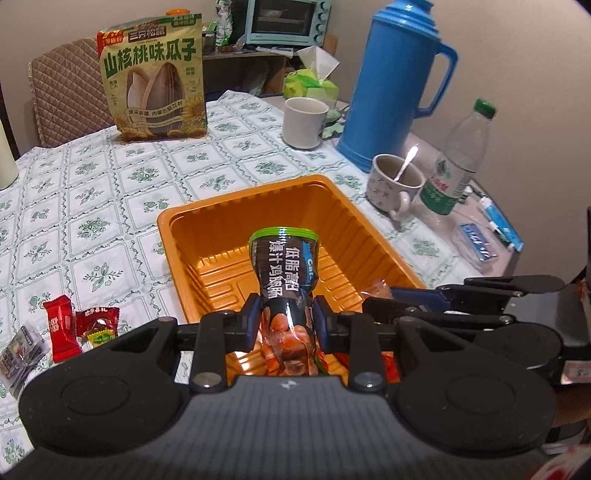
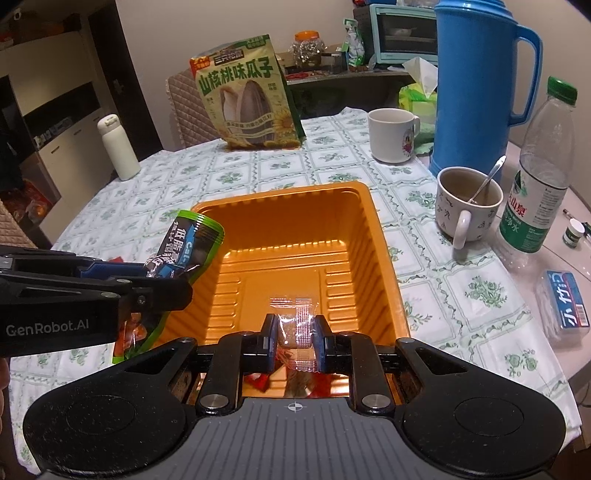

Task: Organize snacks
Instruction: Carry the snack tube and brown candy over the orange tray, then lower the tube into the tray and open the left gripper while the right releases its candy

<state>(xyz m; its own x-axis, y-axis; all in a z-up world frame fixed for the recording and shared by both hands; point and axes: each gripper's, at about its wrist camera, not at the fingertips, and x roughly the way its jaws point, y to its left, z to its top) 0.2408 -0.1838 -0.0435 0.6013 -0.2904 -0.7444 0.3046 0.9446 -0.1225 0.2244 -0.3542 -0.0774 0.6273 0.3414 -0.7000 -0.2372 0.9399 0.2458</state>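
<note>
The tray (image 2: 380,258) is glossy orange plastic, ribbed on floor and walls. Over it, the black pouch (image 1: 286,273) is shiny, crinkled foil, and the small wrapper (image 2: 295,325) is clear, glinting film. Beneath the tray, the tablecloth (image 1: 110,206) looks smooth and printed. Behind the tray, the flask (image 1: 391,81) is smooth blue plastic.

We are in a home dining room: a floral tablecloth (image 2: 258,173), mugs (image 2: 391,134), a blue thermos (image 2: 476,85), a padded chair (image 1: 70,92), a toaster oven (image 1: 286,20) behind.
</note>
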